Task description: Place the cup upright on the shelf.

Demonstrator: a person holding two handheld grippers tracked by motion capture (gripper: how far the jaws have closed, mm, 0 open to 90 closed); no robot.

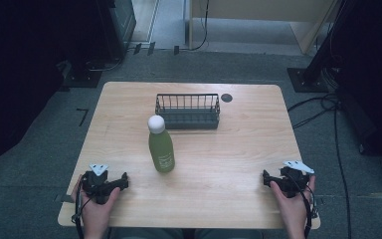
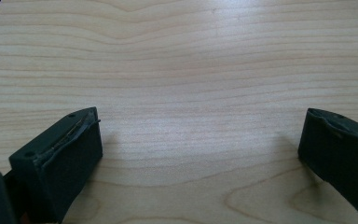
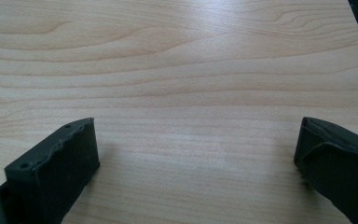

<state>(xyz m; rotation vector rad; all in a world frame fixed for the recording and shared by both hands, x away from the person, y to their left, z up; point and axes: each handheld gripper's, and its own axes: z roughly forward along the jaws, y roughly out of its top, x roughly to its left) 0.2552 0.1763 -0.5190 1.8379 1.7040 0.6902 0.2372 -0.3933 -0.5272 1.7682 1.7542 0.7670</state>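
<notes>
Left gripper point(image 1: 125, 180) and right gripper point(image 1: 265, 177) are being held low at the near table point(image 1: 238, 149) corners, jaws spread wide, nothing gripped. Green bottle point(image 1: 161, 146) is being left upright mid-table, just before the wire basket point(image 1: 187, 111).

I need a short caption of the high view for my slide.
Green bottle before a wire basket on a wooden table; open left gripper and right gripper.

The left tool point(image 2: 200, 154) has two black jaws, one at the lower left of the frame and one at the lower right. They are far apart. Between them lies bare, light wooden tabletop point(image 2: 191, 70) with wavy grain lines.
</notes>
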